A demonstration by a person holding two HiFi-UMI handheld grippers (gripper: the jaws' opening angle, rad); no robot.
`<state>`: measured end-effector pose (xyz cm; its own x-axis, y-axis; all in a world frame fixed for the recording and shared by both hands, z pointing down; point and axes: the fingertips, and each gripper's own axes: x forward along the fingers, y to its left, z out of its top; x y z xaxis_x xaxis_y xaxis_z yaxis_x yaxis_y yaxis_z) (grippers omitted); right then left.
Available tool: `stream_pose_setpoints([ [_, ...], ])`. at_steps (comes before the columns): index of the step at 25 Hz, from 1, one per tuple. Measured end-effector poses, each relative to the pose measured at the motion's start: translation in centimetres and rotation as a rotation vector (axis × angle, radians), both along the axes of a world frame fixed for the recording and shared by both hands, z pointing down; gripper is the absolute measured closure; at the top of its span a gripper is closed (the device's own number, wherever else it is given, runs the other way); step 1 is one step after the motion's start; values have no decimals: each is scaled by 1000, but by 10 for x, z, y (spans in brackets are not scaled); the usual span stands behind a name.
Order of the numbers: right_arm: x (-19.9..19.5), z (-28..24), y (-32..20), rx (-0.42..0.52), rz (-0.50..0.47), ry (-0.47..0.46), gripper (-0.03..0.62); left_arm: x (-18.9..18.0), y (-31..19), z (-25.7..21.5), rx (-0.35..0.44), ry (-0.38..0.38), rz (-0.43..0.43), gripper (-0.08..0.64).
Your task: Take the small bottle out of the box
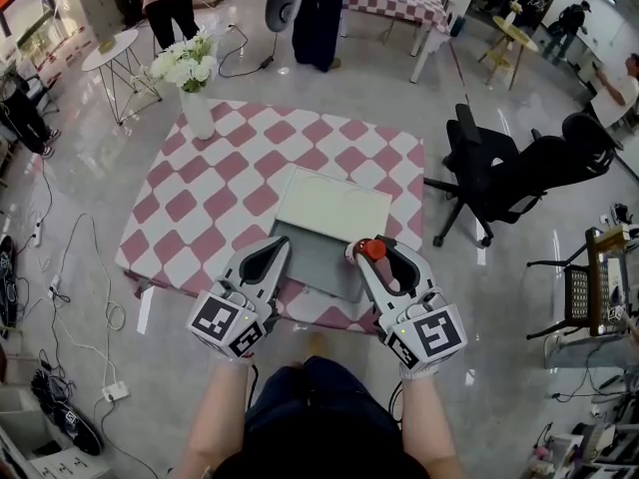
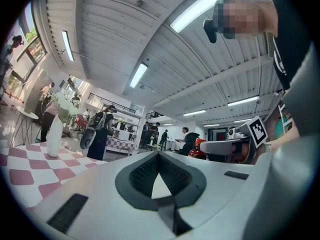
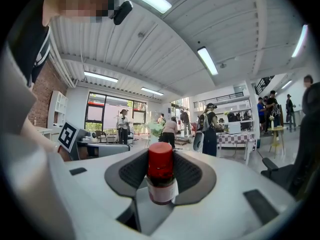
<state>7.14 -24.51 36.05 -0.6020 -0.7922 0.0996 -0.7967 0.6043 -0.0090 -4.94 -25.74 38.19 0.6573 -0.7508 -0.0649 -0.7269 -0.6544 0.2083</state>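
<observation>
The small bottle (image 1: 373, 250), brown glass with a red cap and a pale label, stands upright between the pads of my right gripper (image 1: 370, 258), which is shut on it. In the right gripper view the small bottle (image 3: 161, 180) fills the middle of my right gripper (image 3: 161, 173). The open box (image 1: 318, 258) lies on the checkered table (image 1: 200, 193) with its white lid (image 1: 332, 210) folded back; its grey inside looks bare. My left gripper (image 1: 279, 244) hovers over the box's near left corner, shut on nothing. The left gripper (image 2: 159, 155) tips touch in its own view.
A white vase of white flowers (image 1: 193, 83) stands at the table's far left corner. Black office chairs (image 1: 504, 173) sit to the right of the table. A small round white table (image 1: 122, 52) and floor cables (image 1: 60, 267) are at the left. People stand far behind.
</observation>
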Motion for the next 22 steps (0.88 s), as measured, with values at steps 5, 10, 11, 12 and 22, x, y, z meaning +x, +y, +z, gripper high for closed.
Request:
stream_pose_setpoints([
  [5, 0, -15, 4, 15, -6, -10, 445, -3, 3, -14, 15, 8, -8, 560],
  [10, -5, -24, 10, 27, -15, -11, 445, -10, 7, -22, 22, 18, -18, 560],
  [11, -6, -26, 11, 29, -15, -11, 445, -11, 8, -23, 24, 20, -18, 560],
  [12, -6, -28, 12, 32, -15, -11, 445, -12, 8, -25, 26, 21, -18, 560],
  [22, -4, -51, 18, 53, -8, -29, 445, -14, 13, -44, 45, 24, -13, 560],
])
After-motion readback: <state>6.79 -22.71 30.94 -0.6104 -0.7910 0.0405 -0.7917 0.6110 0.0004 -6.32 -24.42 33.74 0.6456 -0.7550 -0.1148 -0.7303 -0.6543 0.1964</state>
